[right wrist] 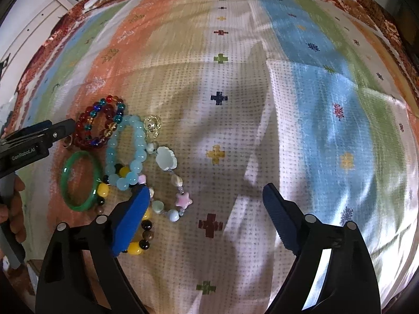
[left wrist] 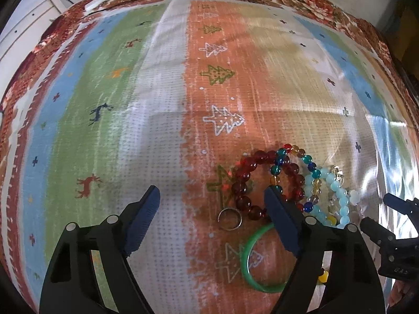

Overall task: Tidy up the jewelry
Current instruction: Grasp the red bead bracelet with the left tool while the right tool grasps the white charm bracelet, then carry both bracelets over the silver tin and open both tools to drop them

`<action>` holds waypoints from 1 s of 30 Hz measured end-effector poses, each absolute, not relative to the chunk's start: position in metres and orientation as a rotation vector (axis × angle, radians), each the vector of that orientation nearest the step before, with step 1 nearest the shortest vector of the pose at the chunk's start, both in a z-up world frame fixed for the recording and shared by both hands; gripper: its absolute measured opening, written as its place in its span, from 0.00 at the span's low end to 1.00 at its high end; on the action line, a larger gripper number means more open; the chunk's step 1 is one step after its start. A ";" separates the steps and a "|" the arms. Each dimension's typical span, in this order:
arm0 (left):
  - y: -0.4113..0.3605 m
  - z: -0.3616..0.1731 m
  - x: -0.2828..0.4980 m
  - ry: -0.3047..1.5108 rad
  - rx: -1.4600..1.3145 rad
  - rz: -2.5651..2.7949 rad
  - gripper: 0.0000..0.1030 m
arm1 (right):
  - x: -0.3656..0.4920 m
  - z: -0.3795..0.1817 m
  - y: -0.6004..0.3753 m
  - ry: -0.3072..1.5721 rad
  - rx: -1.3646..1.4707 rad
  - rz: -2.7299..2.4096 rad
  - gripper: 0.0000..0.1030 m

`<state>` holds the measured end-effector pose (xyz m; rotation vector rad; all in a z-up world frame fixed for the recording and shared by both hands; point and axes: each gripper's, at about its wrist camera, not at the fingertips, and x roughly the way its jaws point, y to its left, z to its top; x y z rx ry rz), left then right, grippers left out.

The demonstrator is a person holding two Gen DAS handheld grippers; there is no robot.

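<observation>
A pile of jewelry lies on the striped cloth. It holds a red bead bracelet [left wrist: 246, 180] [right wrist: 81, 128], a multicolour bead bracelet [left wrist: 309, 162], a light blue bead bracelet [left wrist: 337, 191] [right wrist: 112, 154], a green bangle [left wrist: 247, 259] [right wrist: 68, 164], a small silver ring [left wrist: 230, 217] and a gold charm [right wrist: 152, 127]. A charm bracelet with a pale cloud [right wrist: 166, 158] and a pink star [right wrist: 183, 200] lies beside a yellow-and-black bead bracelet [right wrist: 136, 248]. My left gripper [left wrist: 212, 193] hangs open, its right finger over the red bracelet. My right gripper [right wrist: 207, 191] is open too, its left finger above the yellow-and-black beads.
The striped cloth [left wrist: 162, 130] with trees and deer covers a floral bedspread [left wrist: 314, 2]. A white cabinet [left wrist: 23, 26] stands beyond the upper left edge, and a white plug with a black cable [left wrist: 97, 2] lies there. A hand [right wrist: 15, 209] holds the left gripper.
</observation>
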<state>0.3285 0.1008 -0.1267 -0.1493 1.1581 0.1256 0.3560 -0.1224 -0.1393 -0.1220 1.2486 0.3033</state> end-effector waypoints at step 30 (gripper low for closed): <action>0.083 -0.142 0.338 1.169 0.010 0.060 0.25 | 0.364 -0.150 -0.118 1.255 -0.206 0.305 0.45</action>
